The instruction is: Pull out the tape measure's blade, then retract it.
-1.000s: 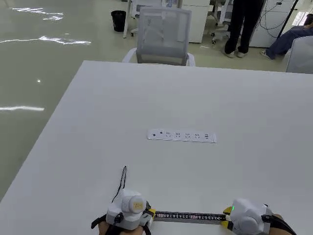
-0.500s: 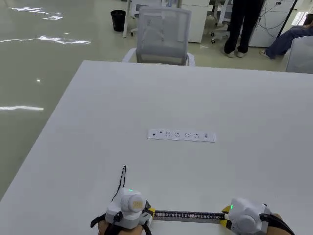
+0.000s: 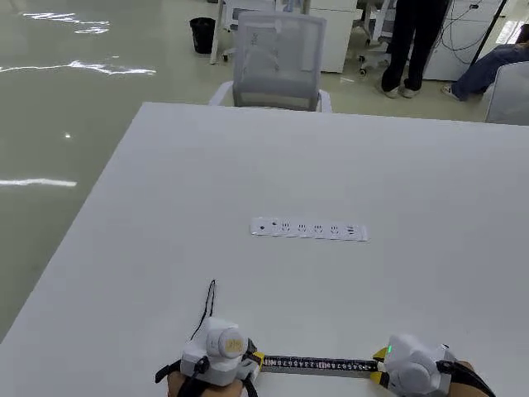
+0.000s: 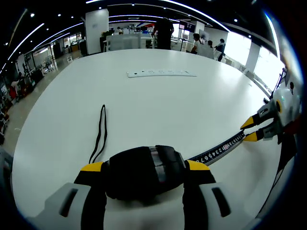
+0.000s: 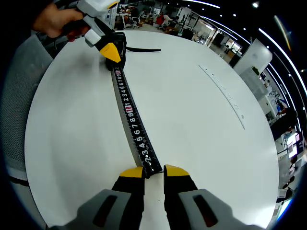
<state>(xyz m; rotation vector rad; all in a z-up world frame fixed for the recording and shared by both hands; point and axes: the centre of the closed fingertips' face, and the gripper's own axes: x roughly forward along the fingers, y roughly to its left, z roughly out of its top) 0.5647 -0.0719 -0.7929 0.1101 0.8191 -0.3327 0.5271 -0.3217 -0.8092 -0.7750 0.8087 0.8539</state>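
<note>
Right gripper (image 5: 153, 170) edged inward, pinching the left-right blade (image 5: 128, 112) at its tip; left gripper (image 4: 145, 166) clamps case (image 4: 144, 179).

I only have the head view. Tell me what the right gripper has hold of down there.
Observer: In the right gripper view, the right gripper has its jaws closed on the very tip of the blade, just below the 2 mark.
Operator: Now report what the left one is holding.
Observer: The left gripper clamps a black tape measure case between its jaws. The blade comes out of the case toward the right gripper.
Operator: Read me the blade.
Observer: Its printed face is up. The numerals count up from the right gripper toward the case, with a red mark after 9.
</note>
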